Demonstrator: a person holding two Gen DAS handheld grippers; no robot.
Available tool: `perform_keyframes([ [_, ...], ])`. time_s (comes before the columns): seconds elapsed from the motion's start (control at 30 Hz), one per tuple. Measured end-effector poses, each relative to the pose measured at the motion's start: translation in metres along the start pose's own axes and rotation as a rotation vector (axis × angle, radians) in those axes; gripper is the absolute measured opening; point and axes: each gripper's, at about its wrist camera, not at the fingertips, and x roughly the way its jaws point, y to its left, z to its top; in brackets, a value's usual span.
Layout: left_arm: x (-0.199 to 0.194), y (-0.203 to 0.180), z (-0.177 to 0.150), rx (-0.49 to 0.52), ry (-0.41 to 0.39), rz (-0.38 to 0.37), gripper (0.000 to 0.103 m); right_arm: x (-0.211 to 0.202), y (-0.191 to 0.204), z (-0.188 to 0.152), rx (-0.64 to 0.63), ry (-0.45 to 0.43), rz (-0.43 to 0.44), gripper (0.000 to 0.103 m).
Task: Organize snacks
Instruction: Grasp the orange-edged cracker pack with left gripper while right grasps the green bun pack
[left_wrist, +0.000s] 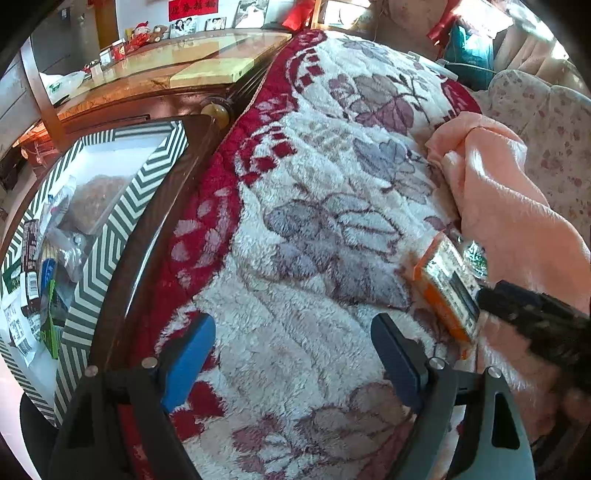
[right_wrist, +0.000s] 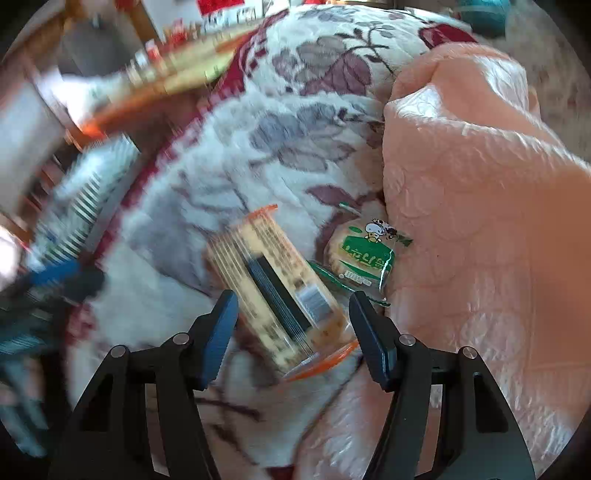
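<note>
Bright daylight, fisheye-warped edges, heavy motion blur in right wrist view

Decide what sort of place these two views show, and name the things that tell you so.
Most likely a bedroom at home: a floral fleece blanket spread over a bed, a peach quilt bunched beside it, and a wooden dresser with framed family photos.

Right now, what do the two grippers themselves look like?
Both match: the left gripper and right gripper have black angular linkage arms with triangular cutouts, round silver pivot pins, and flat blue finger pads. No cables, markings or sleeves show.
</note>
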Motion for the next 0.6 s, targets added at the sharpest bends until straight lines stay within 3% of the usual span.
perform_keyframes([
  [0.07, 0.001, 0.0, -0.001, -0.001, 0.005, -0.004, 0.088, -0.003, -0.003, 0.004, 0.007, -0.012, -0.03, 0.063],
  [0.2, 0.001, -0.001, -0.003, 0.008, 0.004, -0.004, 0.088, 0.013, 0.001, 0.015, -0.134, 0.013, -0.275, 0.063],
  [0.3, 0.0, -0.001, -0.003, 0.013, 0.006, -0.006, 0.088, 0.024, -0.004, 0.02, -0.189, 0.034, -0.364, 0.063],
  [0.37, 0.0, 0.0, -0.004, 0.012, 0.008, -0.002, 0.088, 0.033, -0.006, 0.022, -0.194, 0.068, -0.319, 0.063],
  [0.47, 0.001, 0.005, -0.003, -0.002, 0.007, 0.004, 0.088, 0.039, -0.001, 0.017, -0.157, 0.12, -0.164, 0.063],
  [0.6, 0.003, 0.009, -0.003, -0.019, 0.016, 0.001, 0.088, 0.043, 0.033, 0.001, -0.18, 0.122, -0.018, 0.063],
])
